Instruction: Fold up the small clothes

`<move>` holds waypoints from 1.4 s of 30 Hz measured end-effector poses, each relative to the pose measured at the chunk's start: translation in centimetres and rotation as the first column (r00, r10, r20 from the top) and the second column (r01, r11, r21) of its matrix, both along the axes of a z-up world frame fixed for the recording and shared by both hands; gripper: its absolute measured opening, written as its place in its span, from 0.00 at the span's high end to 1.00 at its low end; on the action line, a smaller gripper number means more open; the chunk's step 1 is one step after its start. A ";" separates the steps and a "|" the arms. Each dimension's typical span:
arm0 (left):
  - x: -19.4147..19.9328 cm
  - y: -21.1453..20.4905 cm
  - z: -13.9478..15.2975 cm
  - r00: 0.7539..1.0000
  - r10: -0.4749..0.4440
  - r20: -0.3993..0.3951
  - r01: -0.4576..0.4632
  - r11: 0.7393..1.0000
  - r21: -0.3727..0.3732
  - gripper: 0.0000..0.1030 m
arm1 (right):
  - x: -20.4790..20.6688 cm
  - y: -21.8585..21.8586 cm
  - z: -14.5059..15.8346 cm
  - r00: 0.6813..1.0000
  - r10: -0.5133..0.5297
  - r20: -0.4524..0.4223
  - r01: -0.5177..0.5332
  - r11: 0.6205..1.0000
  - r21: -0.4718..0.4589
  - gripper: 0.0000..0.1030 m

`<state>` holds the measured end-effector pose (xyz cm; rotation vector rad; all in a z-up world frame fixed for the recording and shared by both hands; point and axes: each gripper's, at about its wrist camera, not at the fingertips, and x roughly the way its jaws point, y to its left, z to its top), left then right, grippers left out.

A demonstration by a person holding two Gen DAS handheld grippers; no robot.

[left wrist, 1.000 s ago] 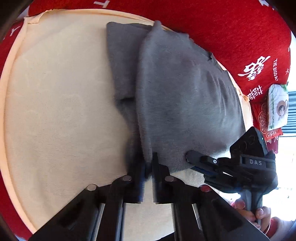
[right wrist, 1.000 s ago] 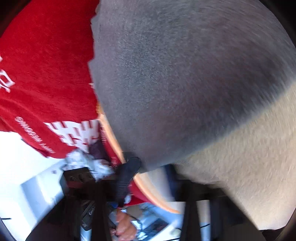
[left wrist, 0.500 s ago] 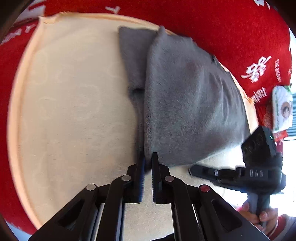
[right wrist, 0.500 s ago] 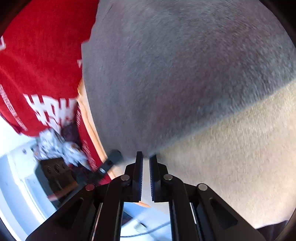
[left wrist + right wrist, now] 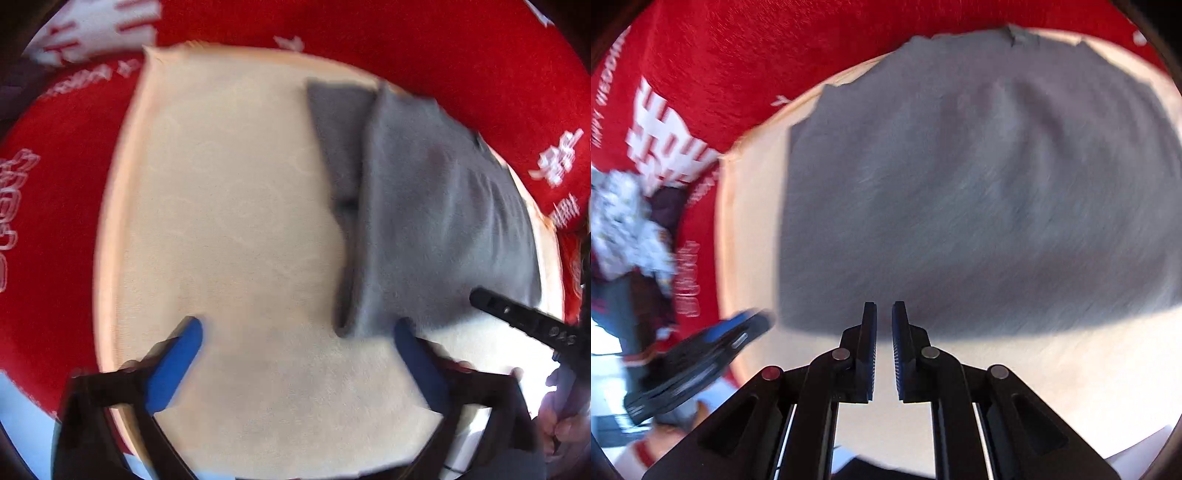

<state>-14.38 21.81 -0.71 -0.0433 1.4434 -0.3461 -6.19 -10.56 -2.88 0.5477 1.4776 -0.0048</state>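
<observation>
Red cloth (image 5: 424,44) printed with white characters covers the surface, and a cream mat (image 5: 229,229) with a peach border lies on top of it. Seen from the left wrist camera, the grey garment (image 5: 436,229) lies folded lengthwise on the right half of that mat, its upper layer overlapping a narrower strip along its left edge. The left gripper (image 5: 297,332) hangs above the mat's near part with its jaws opening, spread wide, blue pads showing; nothing is between them, and the garment's near corner lies just inside the right-hand finger, apart from both pads. The whole view is blurred. At the mat's right edge the right gripper (image 5: 524,321) reaches in as a dark bar, its tip at the garment's near right corner; whether it touches the cloth cannot be told. A hand (image 5: 565,417) shows below it.

From the right wrist camera, the garment (image 5: 979,192) fills most of the mat (image 5: 1052,369), its far edge reaching the mat's border by the red cloth (image 5: 775,55). The right gripper (image 5: 884,314) sits over the garment's near edge, its jaws nearly together with only a narrow slit between the ribbed pads, and nothing held in it. The left gripper (image 5: 738,332) appears blurred at the mat's left border, beside the garment's near left corner.
</observation>
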 end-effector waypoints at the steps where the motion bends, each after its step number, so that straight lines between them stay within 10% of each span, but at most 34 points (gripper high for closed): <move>1: 0.0 0.0 0.1 1.000 -0.005 -0.001 0.005 1.000 -0.003 0.00 | 0.0 -0.1 -0.9 1.000 0.013 -0.020 -0.014 1.000 -0.028 0.89; 9: 0.5 -0.1 -0.4 0.999 0.016 -0.038 -0.014 0.999 0.044 0.00 | -1.3 1.0 -0.9 0.996 0.080 0.033 -0.077 0.993 -0.094 0.88; 12: 1.0 -0.8 -0.7 0.998 0.011 -0.054 -0.008 0.998 0.068 0.00 | -1.2 -0.3 -1.2 1.000 0.019 0.024 -0.020 1.000 0.020 0.67; 21: 1.0 -1.9 -0.4 0.998 -0.029 -0.062 0.033 0.997 0.068 0.00 | -4.3 -2.6 -0.7 0.982 -0.189 -0.004 0.182 0.940 0.288 0.64; 30: 2.1 -2.2 -0.5 0.996 0.009 -0.088 -0.009 1.000 -0.002 0.00 | -9.0 -3.3 -3.9 0.905 -0.417 -0.083 0.408 0.795 0.448 0.50; 42: 3.5 0.3 -1.4 0.972 0.156 -0.175 -0.181 0.974 -0.138 0.00 | -4.0 -2.4 -6.6 0.812 -0.578 -0.077 0.509 0.639 0.577 0.48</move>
